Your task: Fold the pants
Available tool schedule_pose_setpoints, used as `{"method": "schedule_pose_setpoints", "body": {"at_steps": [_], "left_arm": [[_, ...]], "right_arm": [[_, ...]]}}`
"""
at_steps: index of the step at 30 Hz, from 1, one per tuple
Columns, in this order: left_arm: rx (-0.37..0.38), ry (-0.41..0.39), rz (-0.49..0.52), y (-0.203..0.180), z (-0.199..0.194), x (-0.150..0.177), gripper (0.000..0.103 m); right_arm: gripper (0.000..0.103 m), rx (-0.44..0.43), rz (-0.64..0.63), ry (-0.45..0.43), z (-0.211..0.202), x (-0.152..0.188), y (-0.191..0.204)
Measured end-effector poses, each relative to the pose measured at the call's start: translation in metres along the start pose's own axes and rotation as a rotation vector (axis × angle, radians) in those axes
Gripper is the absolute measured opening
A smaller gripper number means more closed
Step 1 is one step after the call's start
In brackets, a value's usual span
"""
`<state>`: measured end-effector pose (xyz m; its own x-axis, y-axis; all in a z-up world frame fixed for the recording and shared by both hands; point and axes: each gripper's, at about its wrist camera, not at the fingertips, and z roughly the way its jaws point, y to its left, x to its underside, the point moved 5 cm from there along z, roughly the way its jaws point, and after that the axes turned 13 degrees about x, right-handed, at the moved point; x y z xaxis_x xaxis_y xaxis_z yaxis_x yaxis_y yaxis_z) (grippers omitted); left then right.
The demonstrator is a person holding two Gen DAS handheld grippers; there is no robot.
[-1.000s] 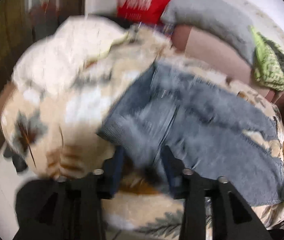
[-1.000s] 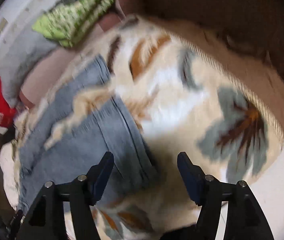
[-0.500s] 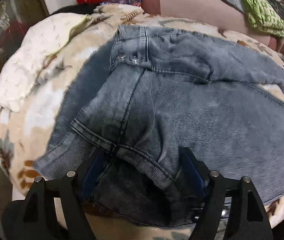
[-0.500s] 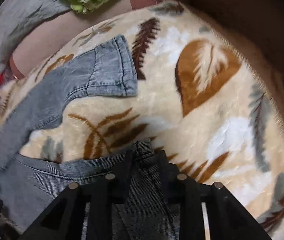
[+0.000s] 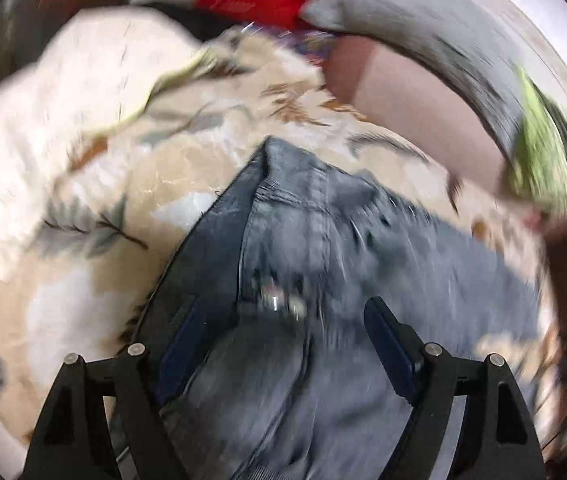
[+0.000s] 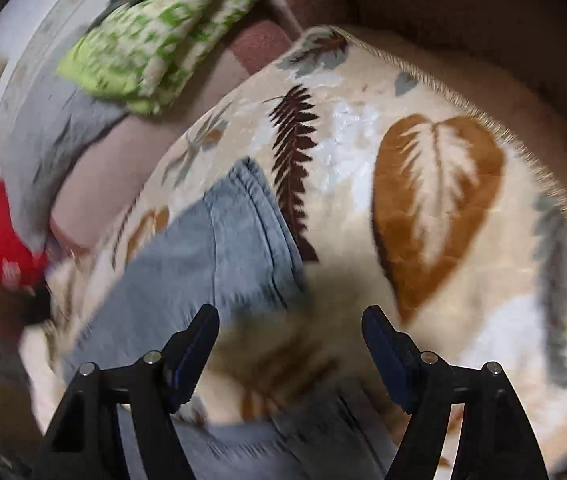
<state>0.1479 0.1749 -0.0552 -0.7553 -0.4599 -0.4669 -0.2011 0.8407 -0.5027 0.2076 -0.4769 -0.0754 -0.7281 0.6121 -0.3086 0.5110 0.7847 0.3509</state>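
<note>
A leaf-print blanket (image 6: 435, 184) lies under my jeans (image 5: 323, 264), spread across it. My left gripper (image 5: 279, 344) gapes wide over the denim; my right gripper (image 6: 289, 340) gapes wide beside a leg hem (image 6: 243, 216).

Grey-blue denim pants (image 5: 323, 272) lie crumpled on the blanket, waistband apex at 12 o'clock; one hemmed leg (image 6: 239, 216) points toward 1 o'clock.

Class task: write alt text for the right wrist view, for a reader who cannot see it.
The open right gripper hovers over a cream leaf-print blanket, its fingers holding nothing. A light blue jeans leg lies on the blanket at left, hem pointing away, and a green patterned cushion sits blurred beyond.
</note>
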Motion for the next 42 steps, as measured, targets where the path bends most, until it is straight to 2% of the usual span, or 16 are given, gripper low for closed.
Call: {"method": "schedule_pose_setpoints", "body": {"at_steps": [3, 8, 11, 13, 15, 17, 18, 21, 27, 28, 30, 31, 34, 36, 38, 42], "left_arm": [[-0.039, 0.05, -0.066, 0.015, 0.025, -0.014, 0.082], [-0.015, 0.126, -0.048, 0.013, 0.058, -0.02, 0.08], [-0.066, 0.144, -0.087, 0.024, 0.065, -0.023, 0.055], [-0.059, 0.127, -0.104, 0.029, 0.061, -0.022, 0.055], [-0.07, 0.145, -0.079, 0.028, 0.065, -0.019, 0.052], [-0.078, 0.156, -0.058, 0.024, 0.069, -0.019, 0.027], [-0.085, 0.161, -0.06, 0.025, 0.073, -0.021, 0.026], [-0.084, 0.176, -0.078, 0.026, 0.074, -0.027, 0.017], [-0.097, 0.194, -0.041, 0.025, 0.072, -0.032, 0.016], [-0.097, 0.201, -0.038, 0.025, 0.072, -0.032, 0.017], [-0.084, 0.208, -0.036, 0.024, 0.069, -0.034, 0.018], [-0.08, 0.192, -0.026, 0.023, 0.064, -0.037, 0.02], [-0.085, 0.138, 0.039, 0.014, 0.052, -0.049, 0.023], [-0.079, 0.085, 0.065, 0.011, 0.039, -0.065, 0.034], [-0.076, 0.035, 0.043, 0.015, 0.031, -0.08, 0.058], [-0.057, 0.048, 0.014, 0.022, 0.046, -0.103, 0.06]], "right_arm": [[0.077, -0.042, 0.092, 0.075, 0.033, -0.003, 0.009], [0.075, -0.042, 0.063, 0.062, 0.043, -0.003, 0.024], [0.067, -0.003, 0.019, 0.071, 0.047, -0.004, 0.027], [0.064, 0.003, 0.008, 0.065, 0.045, -0.005, 0.028], [0.044, 0.02, 0.0, 0.062, 0.047, -0.006, 0.028], [0.031, 0.04, 0.0, 0.045, 0.046, -0.006, 0.025], [0.025, 0.056, -0.013, 0.022, 0.041, -0.005, 0.026], [0.018, 0.09, -0.048, -0.047, 0.017, -0.007, 0.029], [0.018, 0.291, -0.19, -0.204, -0.029, -0.016, 0.027], [0.018, 0.331, -0.198, -0.172, -0.018, -0.017, 0.017], [0.02, 0.321, -0.18, 0.043, 0.022, -0.007, -0.003], [0.02, 0.305, -0.165, 0.07, 0.03, -0.001, -0.012], [0.035, 0.2, -0.13, -0.004, 0.015, -0.008, -0.006], [0.062, 0.114, -0.123, -0.012, 0.01, -0.017, 0.01], [0.062, 0.075, -0.162, -0.054, 0.007, -0.031, 0.037], [0.062, 0.076, -0.211, -0.049, 0.035, -0.06, 0.084]]}}
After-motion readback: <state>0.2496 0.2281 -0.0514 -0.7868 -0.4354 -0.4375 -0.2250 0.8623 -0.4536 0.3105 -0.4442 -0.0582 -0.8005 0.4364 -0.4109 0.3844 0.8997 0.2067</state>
